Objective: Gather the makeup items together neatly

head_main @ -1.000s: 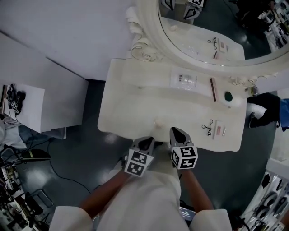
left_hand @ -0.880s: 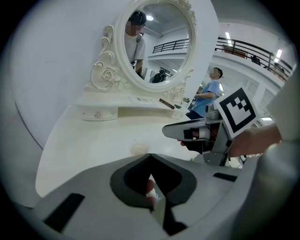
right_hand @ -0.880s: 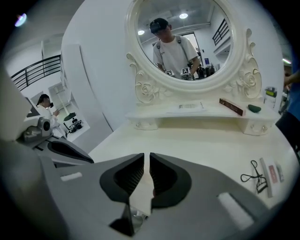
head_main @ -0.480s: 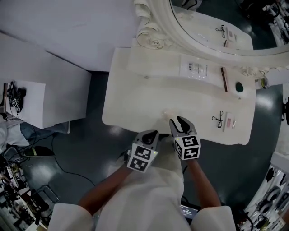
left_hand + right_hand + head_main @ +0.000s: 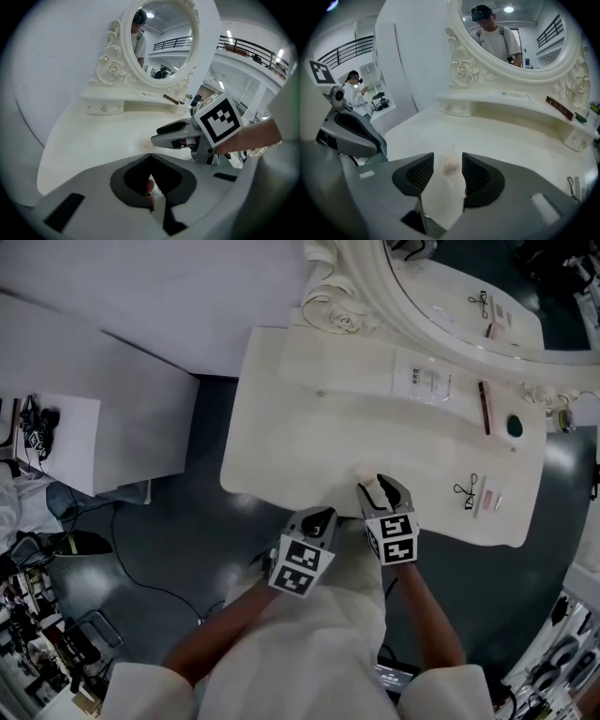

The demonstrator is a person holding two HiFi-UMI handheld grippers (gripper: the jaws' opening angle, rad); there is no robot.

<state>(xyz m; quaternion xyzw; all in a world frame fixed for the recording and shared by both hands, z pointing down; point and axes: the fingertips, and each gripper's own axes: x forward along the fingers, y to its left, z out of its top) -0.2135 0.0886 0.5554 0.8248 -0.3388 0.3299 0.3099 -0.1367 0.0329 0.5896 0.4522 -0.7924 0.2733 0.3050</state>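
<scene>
A small clear packet [image 5: 364, 476] with a pinkish spot lies near the front edge of the white vanity table [image 5: 281, 427]. My right gripper [image 5: 379, 487] reaches over that edge. Its jaws have just been opening, and in the right gripper view the packet [image 5: 443, 197] sits between the spread pads of the right gripper [image 5: 448, 161]; I see no squeeze on it. My left gripper [image 5: 318, 518] hangs just off the table's front edge, and the left gripper view shows the left gripper [image 5: 150, 155] with its tips together and nothing in them. An eyelash curler [image 5: 466, 491] and a pink item in a packet [image 5: 487, 502] lie at the front right.
On the raised shelf under the oval mirror [image 5: 450, 296] lie a clear labelled packet [image 5: 422, 381], a brown pencil [image 5: 485, 409] and a dark green round item [image 5: 514, 426]. A white wall block [image 5: 84, 427] stands to the left, with dark floor and cables below.
Both grippers have come closer to the table's front edge. The right gripper has reached the small clear packet and its jaws have spread apart. The left gripper stays shut.
</scene>
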